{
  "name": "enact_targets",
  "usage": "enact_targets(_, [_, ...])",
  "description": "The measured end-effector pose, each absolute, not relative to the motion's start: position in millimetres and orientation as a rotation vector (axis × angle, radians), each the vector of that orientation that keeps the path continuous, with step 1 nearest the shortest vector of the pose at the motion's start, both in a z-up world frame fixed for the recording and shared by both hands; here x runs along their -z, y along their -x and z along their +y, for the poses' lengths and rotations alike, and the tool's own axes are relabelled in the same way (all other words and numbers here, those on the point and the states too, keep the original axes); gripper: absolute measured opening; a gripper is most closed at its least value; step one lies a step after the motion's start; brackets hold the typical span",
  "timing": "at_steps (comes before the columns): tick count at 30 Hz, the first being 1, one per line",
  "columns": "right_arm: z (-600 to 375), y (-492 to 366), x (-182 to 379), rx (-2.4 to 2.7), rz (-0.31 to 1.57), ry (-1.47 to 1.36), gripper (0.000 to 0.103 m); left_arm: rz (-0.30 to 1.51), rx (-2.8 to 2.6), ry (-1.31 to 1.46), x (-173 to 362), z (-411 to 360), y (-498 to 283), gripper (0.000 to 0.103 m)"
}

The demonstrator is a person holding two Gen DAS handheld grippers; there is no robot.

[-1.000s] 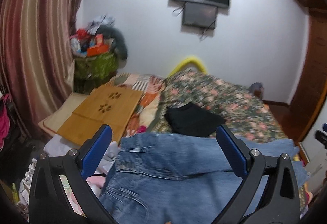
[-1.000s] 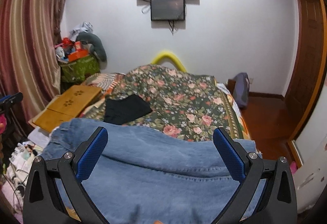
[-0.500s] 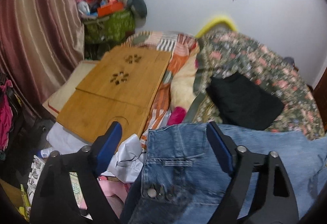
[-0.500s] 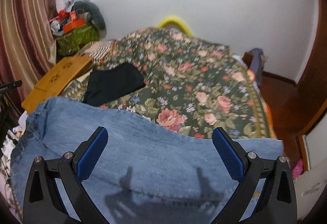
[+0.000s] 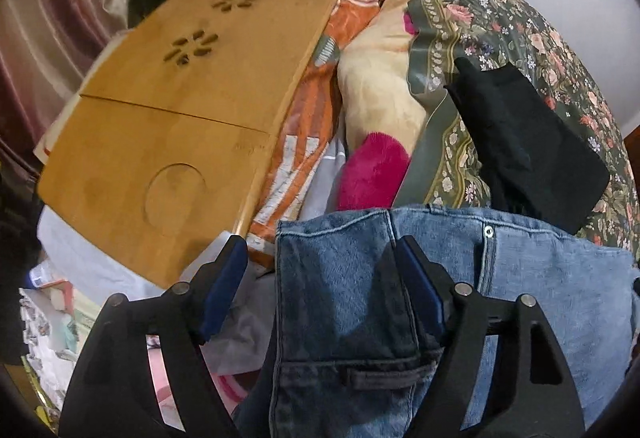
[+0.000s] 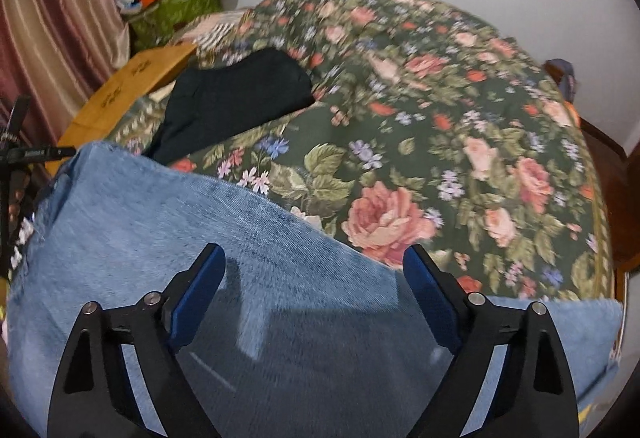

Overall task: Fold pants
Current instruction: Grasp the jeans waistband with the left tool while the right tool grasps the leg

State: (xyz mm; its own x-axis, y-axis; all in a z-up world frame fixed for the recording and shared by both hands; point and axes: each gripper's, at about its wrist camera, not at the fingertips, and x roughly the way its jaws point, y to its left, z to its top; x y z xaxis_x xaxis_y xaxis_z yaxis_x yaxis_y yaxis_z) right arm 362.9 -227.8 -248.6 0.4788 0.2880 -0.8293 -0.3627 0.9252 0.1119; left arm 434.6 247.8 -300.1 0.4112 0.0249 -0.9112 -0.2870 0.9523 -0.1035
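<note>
Item: jeans (image 5: pixel 344 290), heavy, limp denim on the bed, directly under both tools. Left hand-held gripper (image 5: pixel 320 278) and right hand-held gripper (image 6: pixel 314 278) spread, empty. You'd best grip the thick waistband (image 5: pixel 332 228) ahead.

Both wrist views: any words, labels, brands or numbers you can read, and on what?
None can be read.
Wooden lap desk: a faint engraved mark near its right edge, too faint to read.
Printed papers at lower left of the left view: too small and blurred.
Jeans: no readable label; the rivet is too small.
</note>
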Motion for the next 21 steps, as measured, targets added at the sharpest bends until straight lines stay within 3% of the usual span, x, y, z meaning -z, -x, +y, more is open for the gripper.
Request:
enact_targets(9, [-224, -378, 263, -0.494, 1.063, 0.073, 0.068, 1.2, -0.149, 0.4, 320, 256, -450, 0.069])
enact_targets(14, [-221, -370, 260, -0.515, 1.05, 0.107, 0.043, 1.205, -0.114, 0.446, 319, 261, -449, 0.061])
enact_targets(21, [-219, -368, 259, -0.508, 1.037, 0.137, 0.034, 1.192, -0.113, 0.433, 302, 264, -437, 0.058])
